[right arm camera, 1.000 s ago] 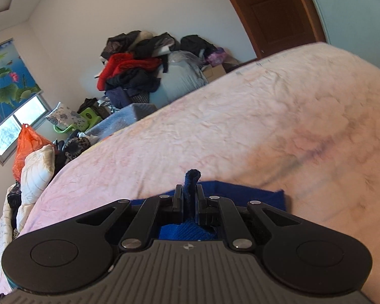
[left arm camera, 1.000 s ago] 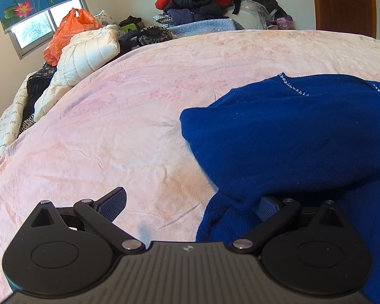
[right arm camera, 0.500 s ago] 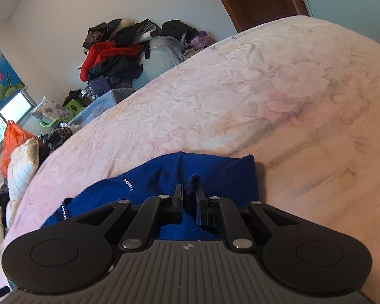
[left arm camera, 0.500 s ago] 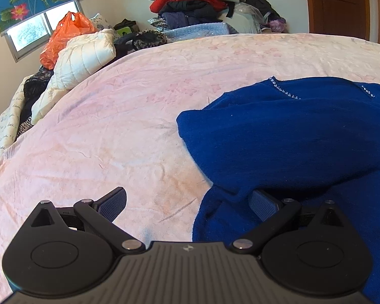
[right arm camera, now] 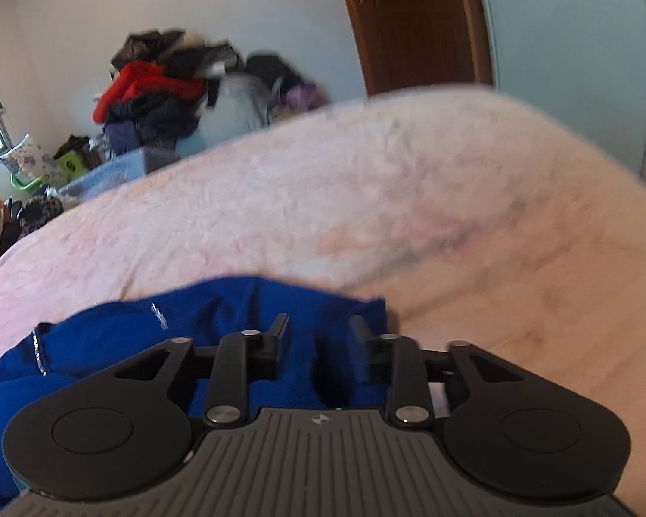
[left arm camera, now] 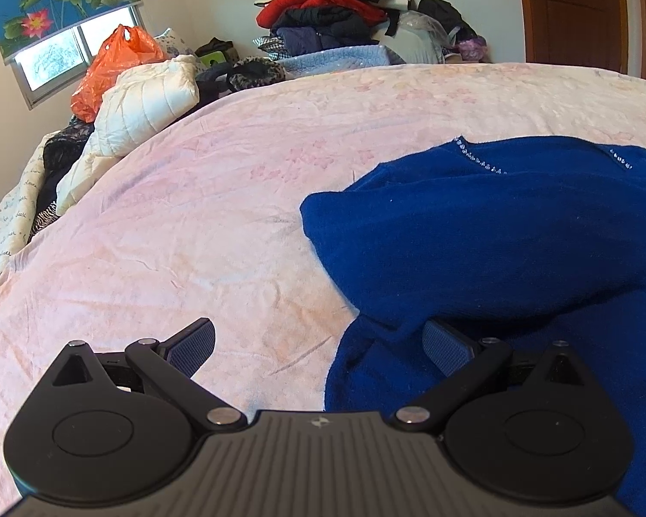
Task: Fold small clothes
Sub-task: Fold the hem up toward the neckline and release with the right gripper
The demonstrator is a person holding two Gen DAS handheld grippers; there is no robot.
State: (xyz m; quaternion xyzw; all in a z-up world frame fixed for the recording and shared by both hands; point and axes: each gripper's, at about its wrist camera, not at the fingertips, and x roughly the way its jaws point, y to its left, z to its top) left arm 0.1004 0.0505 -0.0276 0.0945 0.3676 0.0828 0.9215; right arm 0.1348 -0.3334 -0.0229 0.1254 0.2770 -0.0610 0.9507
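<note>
Left wrist view is showing me my left gripper [left arm camera: 318,342] hanging low over the pink bedspread [left arm camera: 219,232], its jaws standing wide apart and holding nothing. The left finger is sitting over bare sheet, while the right finger's pad [left arm camera: 445,347] is lying against the near edge of the blue garment [left arm camera: 495,232], tucked just under a fold of it. The garment is lying bunched on the right half of the bed, a folded-over layer resting on top of a lower layer, and I am seeing a line of small pale beads [left arm camera: 478,159] running along its far edge. Beyond the bed a heap of clothes [left arm camera: 327,13] is piled against the wall, with an orange plastic bag [left arm camera: 112,64] and a white quilted jacket [left arm camera: 146,103] sitting at the left near the window [left arm camera: 51,64], and a brown door [left arm camera: 573,8] standing at the far right.

In the right wrist view, which is coming through blurred, I am holding my right gripper [right arm camera: 318,336] just above the same blue garment [right arm camera: 120,340]. Its jaws are parted with a clear gap between them, nothing clamped, and blue cloth is showing through that gap below the fingers. The garment's right edge is ending just beside the right finger, with bare pink bedspread [right arm camera: 409,198] stretching away beyond it toward the door [right arm camera: 413,21] and the clothes heap [right arm camera: 168,86].
</note>
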